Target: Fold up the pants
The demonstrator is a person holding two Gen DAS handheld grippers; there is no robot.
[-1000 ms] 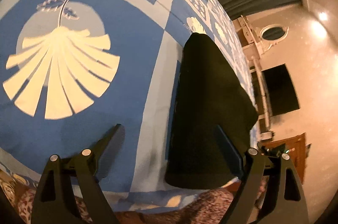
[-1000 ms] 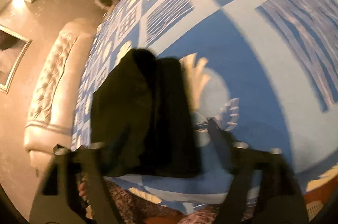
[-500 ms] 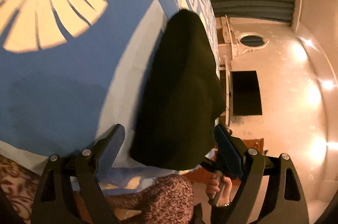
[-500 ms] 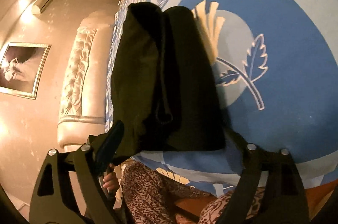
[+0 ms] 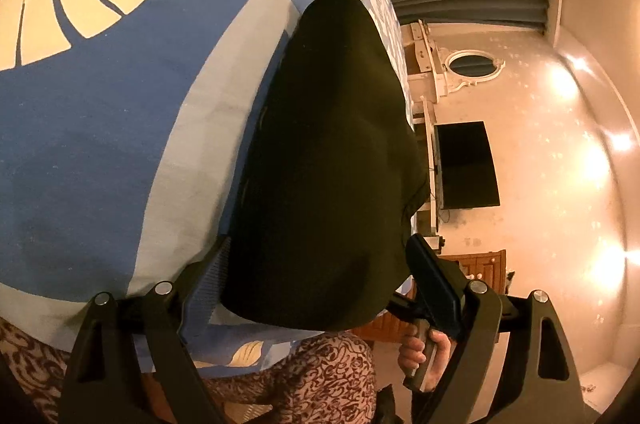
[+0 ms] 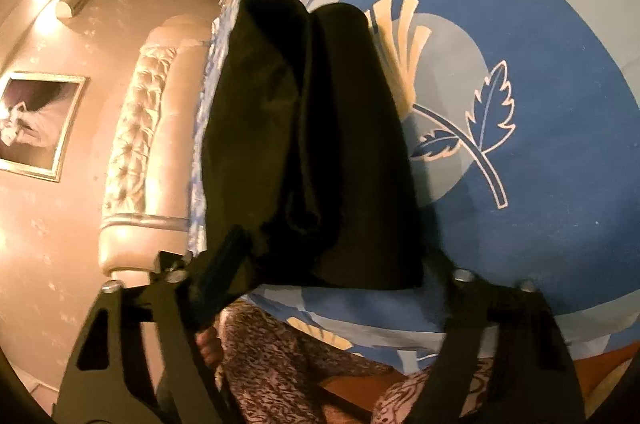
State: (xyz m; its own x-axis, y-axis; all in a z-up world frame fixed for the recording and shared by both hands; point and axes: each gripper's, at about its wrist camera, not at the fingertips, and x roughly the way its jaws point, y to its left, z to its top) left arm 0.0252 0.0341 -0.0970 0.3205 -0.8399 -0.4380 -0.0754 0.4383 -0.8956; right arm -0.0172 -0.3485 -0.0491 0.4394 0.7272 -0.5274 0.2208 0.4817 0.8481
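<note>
Both hand-held grippers lowered, apparently straddling pants (image 5: 328, 159).

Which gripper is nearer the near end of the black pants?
No clear winner. The left gripper straddles the near end of the pants, jaws wide open. The right gripper also straddles it, jaws closing, pads not visibly pressing the cloth.
</note>
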